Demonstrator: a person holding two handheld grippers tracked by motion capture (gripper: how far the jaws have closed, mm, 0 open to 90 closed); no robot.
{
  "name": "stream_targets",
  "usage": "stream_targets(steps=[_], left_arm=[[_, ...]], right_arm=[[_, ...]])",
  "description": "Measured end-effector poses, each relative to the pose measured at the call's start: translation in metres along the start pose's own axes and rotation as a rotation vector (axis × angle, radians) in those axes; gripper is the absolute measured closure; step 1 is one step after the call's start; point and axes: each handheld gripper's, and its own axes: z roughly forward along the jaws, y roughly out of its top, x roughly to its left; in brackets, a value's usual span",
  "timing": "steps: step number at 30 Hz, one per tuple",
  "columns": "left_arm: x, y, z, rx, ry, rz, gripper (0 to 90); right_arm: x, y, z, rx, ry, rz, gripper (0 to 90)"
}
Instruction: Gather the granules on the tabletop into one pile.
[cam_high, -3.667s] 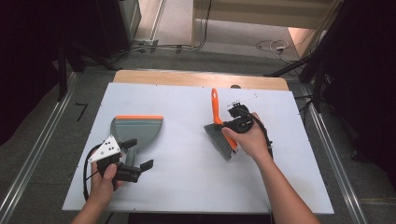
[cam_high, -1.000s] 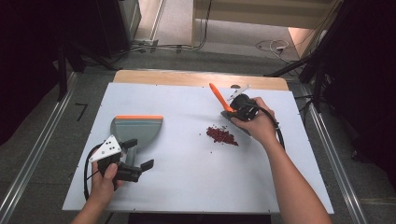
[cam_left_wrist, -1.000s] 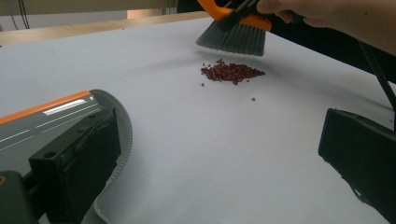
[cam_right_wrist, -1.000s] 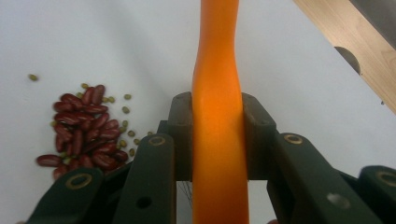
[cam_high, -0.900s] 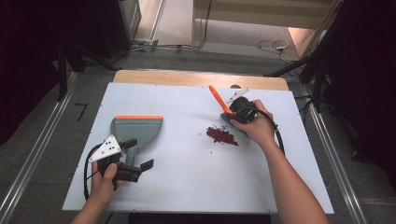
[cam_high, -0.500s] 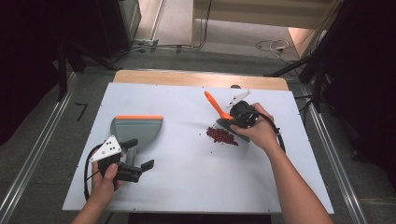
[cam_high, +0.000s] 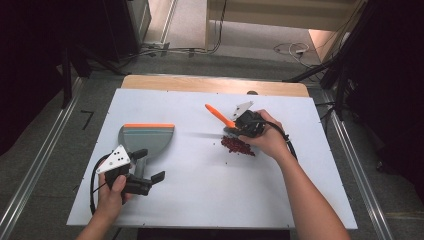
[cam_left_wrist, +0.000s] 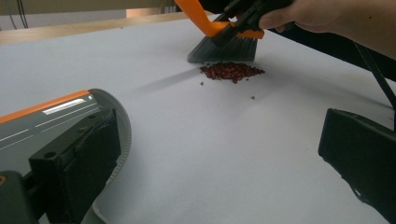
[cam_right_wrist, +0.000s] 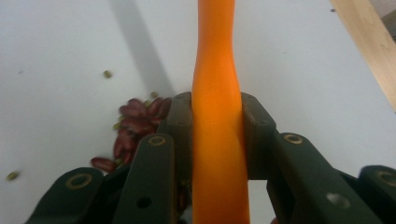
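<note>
right tool (cam_high: 239, 126): clamped on brush (cam_high: 218, 114) handle, bristles now lowered beside beans (cam_high: 238, 146) at right-centre of surface (cam_high: 200, 200) | left tool (cam_high: 142, 181): unmoved, jaws wide, empty, by dustpan (cam_high: 145, 140) | meaning: sweeping toward dustpan looks about to begin

Wide bare stretch of white table (cam_high: 210, 195) between the two hands, open from the near edge up to the wooden strip at the far side; nothing stands on it. Left part blocked by the grey dustpan (cam_high: 145, 142), which lies just ahead of the left gripper (cam_high: 150, 177) with its jaws apart. Right of centre, the heap of red beans (cam_high: 237, 146) with a few strays, the brush (cam_high: 222, 118) clamped in the right gripper (cam_high: 245, 127), and that forearm bar the way
</note>
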Motion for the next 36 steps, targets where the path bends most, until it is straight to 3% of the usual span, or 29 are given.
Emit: stream_targets(steps=[3, 7, 9, 12, 14, 18, 21, 25, 27, 31, 34, 36], left_arm=[[0.000, 0.000, 0.000, -0.002, 0.000, 0.000, 0.0], [-0.001, 0.000, 0.000, -0.002, 0.001, -0.001, 0.0], [0.000, 0.000, 0.000, 0.001, 0.003, 0.000, 0.0], [0.000, 0.000, 0.001, 0.004, 0.004, 0.000, 0.0], [-0.001, 0.000, 0.002, 0.003, 0.002, -0.003, 0.0], [-0.001, 0.001, 0.000, 0.004, 0.003, 0.001, 0.0], [-0.001, 0.001, -0.001, -0.001, 0.002, 0.002, 0.0], [-0.001, 0.000, -0.001, -0.002, 0.001, -0.001, 0.0], [0.000, 0.000, -0.001, -0.002, 0.001, 0.001, 0.0], [0.000, 0.000, -0.001, -0.002, 0.002, -0.003, 0.0], [0.000, 0.000, 0.000, -0.002, 0.000, -0.001, 0.0], [-0.001, 0.001, 0.000, -0.002, 0.000, 0.000, 0.0]], right_arm=[[0.003, -0.001, -0.006, 0.009, 0.031, 0.002, 68.6], [0.003, 0.001, -0.019, -0.006, -0.013, 0.005, 68.5], [0.007, 0.004, -0.029, -0.040, -0.014, 0.058, 68.6], [0.020, 0.015, -0.038, -0.071, 0.063, 0.184, 68.6], [0.034, 0.023, -0.038, -0.063, 0.126, 0.256, 68.6], [0.056, 0.036, -0.018, -0.027, 0.231, 0.330, 68.6], [0.057, 0.037, 0.001, -0.006, 0.290, 0.426, 68.6], [0.039, 0.028, 0.009, 0.004, 0.270, 0.569, 68.5], [0.029, 0.022, 0.008, 0.012, 0.232, 0.602, 68.5], [0.018, 0.011, 0.000, 0.013, 0.145, 0.608, 68.5], [0.013, 0.006, -0.004, 0.016, 0.115, 0.620, 68.5], [0.012, 0.003, -0.006, 0.009, 0.118, 0.613, 68.6]])
